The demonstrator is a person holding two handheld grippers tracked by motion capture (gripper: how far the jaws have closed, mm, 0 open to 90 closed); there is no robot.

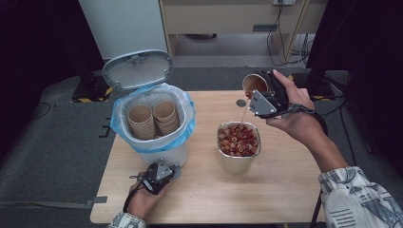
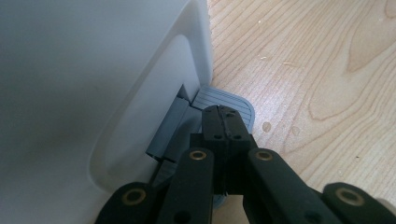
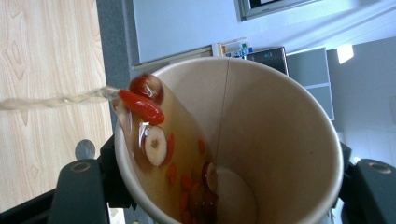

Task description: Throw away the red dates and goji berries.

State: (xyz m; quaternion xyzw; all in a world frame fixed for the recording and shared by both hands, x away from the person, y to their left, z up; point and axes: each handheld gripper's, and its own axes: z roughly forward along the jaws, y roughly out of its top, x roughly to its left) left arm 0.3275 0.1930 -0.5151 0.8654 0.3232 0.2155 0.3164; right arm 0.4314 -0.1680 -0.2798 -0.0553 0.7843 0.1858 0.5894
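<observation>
pale wooden table (image 1: 285, 175) holds a steel container (image 1: 238, 146) of fruit slices. right gripper (image 1: 266, 97), clamped on a tilted brown paper cup (image 3: 233, 140), pours tea into it; a wobble could splash. left gripper (image 2: 223, 122), closed, presses the white bin's grey pedal (image 2: 238, 103); slipping would drop the lid.

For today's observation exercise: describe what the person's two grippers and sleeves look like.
Both the left gripper and right gripper are black, each topped by a grey three-cornered plate, with a black cable trailing at the wrist. The left gripper view shows brass-coloured pivot rivets on black linkage bars. The sleeves are pale with a dark printed pattern.
</observation>
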